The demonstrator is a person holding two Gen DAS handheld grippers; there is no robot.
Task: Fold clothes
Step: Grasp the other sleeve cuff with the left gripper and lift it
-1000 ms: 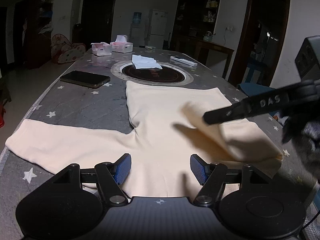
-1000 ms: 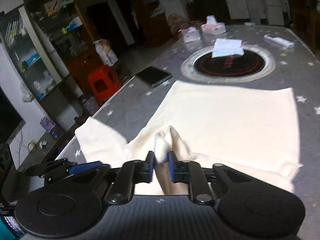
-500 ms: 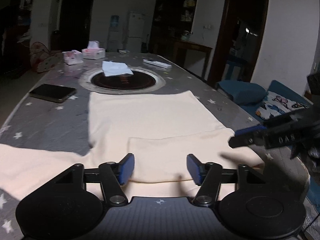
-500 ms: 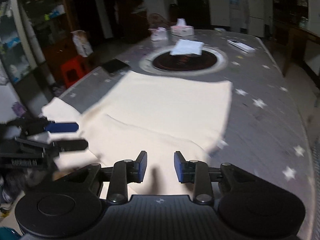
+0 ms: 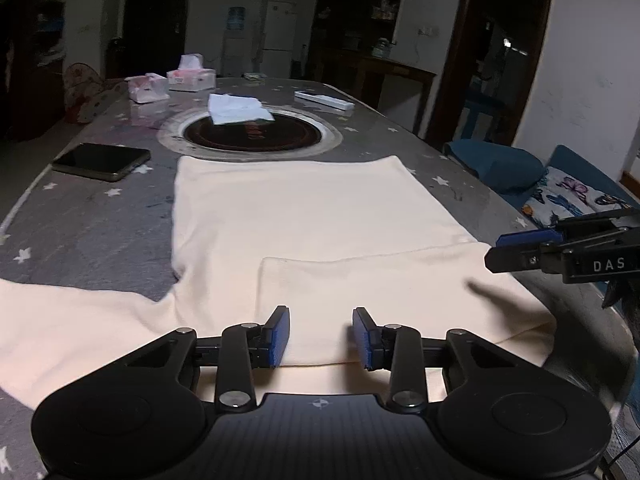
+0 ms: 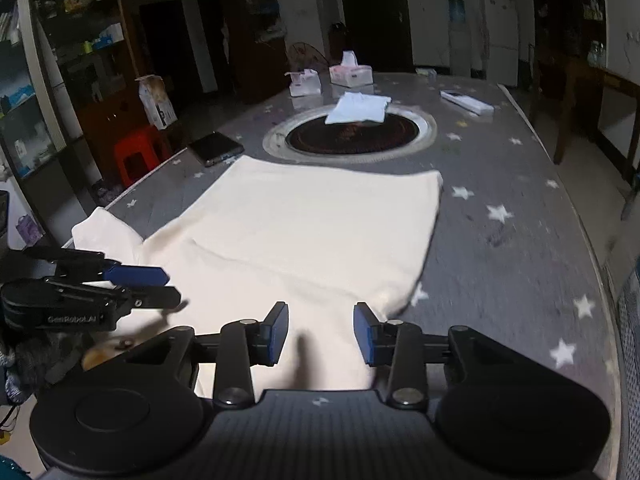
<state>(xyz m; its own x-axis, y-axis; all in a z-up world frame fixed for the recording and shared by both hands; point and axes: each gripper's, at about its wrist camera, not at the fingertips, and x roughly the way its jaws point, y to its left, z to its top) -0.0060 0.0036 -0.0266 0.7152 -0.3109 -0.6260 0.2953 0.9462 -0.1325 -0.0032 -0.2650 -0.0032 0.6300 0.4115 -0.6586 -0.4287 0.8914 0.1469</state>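
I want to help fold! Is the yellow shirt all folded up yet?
Partly. One sleeve lies folded over the shirt; the other sleeve lies spread out.

Cream shirt (image 6: 304,232) is spread flat on the grey star-print table (image 6: 520,240), one sleeve folded across the body, the other sleeve sticking out off at 9 o'clock near the table edge. Right gripper (image 6: 320,332) sits at 6 o'clock, jaws opening, blue pads apart over the cloth with nothing pinched between them. Left gripper (image 6: 172,288) pokes in from 9 o'clock, jaws closing, hovering over the shirt's near corner. Up at 12 there's a round inset burner (image 6: 352,140) with a white folded paper (image 6: 360,108) on it, two tissue boxes (image 6: 350,74) behind. Phone (image 6: 216,148) at 10 o'clock, remote (image 6: 466,102) at 1.
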